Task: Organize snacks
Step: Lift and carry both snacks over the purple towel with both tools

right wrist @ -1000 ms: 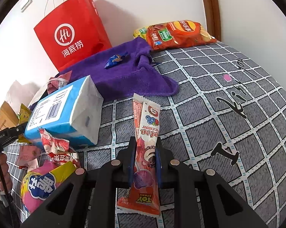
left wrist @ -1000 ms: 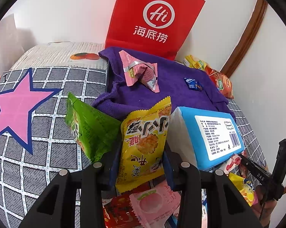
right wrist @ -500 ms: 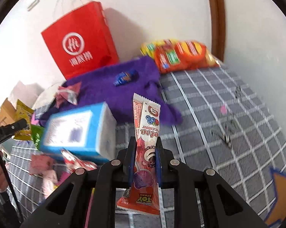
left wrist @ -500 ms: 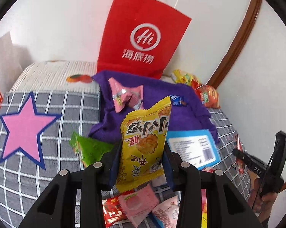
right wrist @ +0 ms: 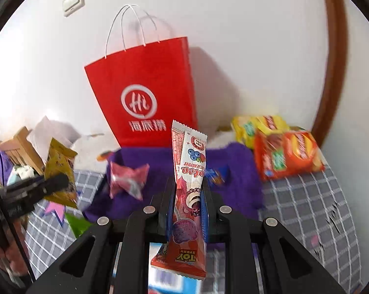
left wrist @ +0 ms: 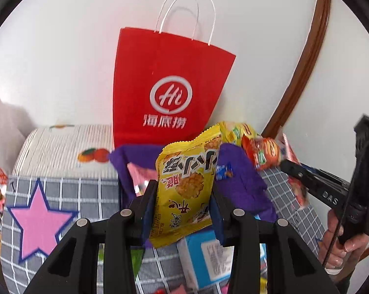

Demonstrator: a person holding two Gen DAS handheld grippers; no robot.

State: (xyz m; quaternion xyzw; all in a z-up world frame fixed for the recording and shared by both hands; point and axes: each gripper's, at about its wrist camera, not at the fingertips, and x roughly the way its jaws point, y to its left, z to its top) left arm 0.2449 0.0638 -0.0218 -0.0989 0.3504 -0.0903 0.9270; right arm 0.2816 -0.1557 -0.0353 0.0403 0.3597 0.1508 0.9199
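Note:
My left gripper (left wrist: 183,191) is shut on a yellow snack packet (left wrist: 186,183), held upright above the bed. My right gripper (right wrist: 186,191) is shut on a long pink-and-red wafer stick packet (right wrist: 188,196), also upright. A red paper bag (left wrist: 169,93) (right wrist: 145,98) with white handles stands against the wall behind both. From the left wrist view the right gripper (left wrist: 294,171) shows at the right edge with a hand (left wrist: 338,245) on its handle. In the right wrist view the left gripper (right wrist: 59,181) appears at the left with the yellow packet (right wrist: 59,171).
A purple towel (right wrist: 233,171) lies in front of the bag with a pink packet (right wrist: 128,178) and a small blue one (right wrist: 216,174) on it. Orange and yellow chip bags (right wrist: 285,156) lie by the wall. A blue tissue box (left wrist: 209,252) sits below on the checked cover (left wrist: 61,196).
Both grippers have risen with their packets and now face the red bag more squarely. The tissue box and loose snacks have dropped low in both views.

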